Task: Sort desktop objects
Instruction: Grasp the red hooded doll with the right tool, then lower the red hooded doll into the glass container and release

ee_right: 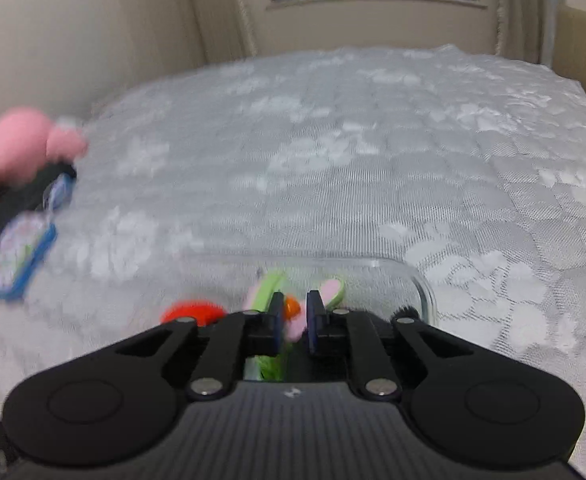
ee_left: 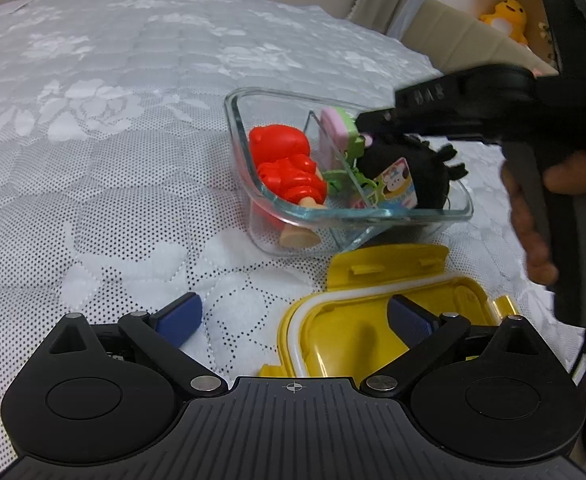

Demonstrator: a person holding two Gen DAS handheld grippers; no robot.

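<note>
Left tool [ee_left: 295, 320] spread wide over yellow lid [ee_left: 377, 320], likely ready to grab it; right tool [ee_right: 293, 312] clamped on pink-green toy [ee_right: 293, 330], lowering into glass container [ee_left: 253, 184].

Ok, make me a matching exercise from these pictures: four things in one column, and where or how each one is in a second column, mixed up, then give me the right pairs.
Things:
1. red plastic toy figure
2. black plush toy with a printed tag
3. yellow plastic lid
4. left gripper

Place or state:
A. lying on the white lace cloth, outside the clear glass container
B. in the container's left compartment
C. open, holding nothing
D. in the container's right compartment, under the right gripper

Pairs: 1-B, 2-D, 3-A, 4-C
</note>
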